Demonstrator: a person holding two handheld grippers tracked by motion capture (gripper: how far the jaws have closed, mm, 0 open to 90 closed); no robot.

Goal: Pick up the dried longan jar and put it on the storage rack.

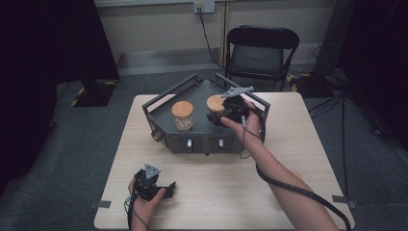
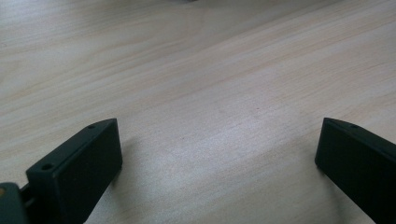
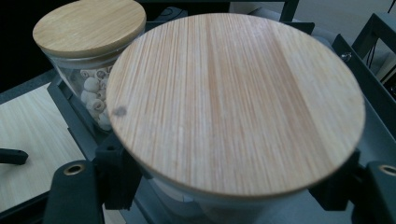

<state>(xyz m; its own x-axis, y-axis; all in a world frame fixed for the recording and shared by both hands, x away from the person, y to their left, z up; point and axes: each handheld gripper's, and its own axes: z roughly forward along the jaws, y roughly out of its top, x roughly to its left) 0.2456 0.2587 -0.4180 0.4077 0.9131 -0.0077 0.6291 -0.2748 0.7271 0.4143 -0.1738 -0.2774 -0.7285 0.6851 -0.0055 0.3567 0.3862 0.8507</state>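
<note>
Resting my left hand-held gripper (image 1: pixel 163 186) on the desk (image 1: pixel 216 183), jaws apart. Two glass jars with round bamboo lids stand in the grey tray (image 1: pixel 159 120): left jar (image 1: pixel 183 116) holds pale shells; right jar (image 1: pixel 215 107) is clamped by my right hand-held gripper (image 1: pixel 219 118), contents hidden.
</note>
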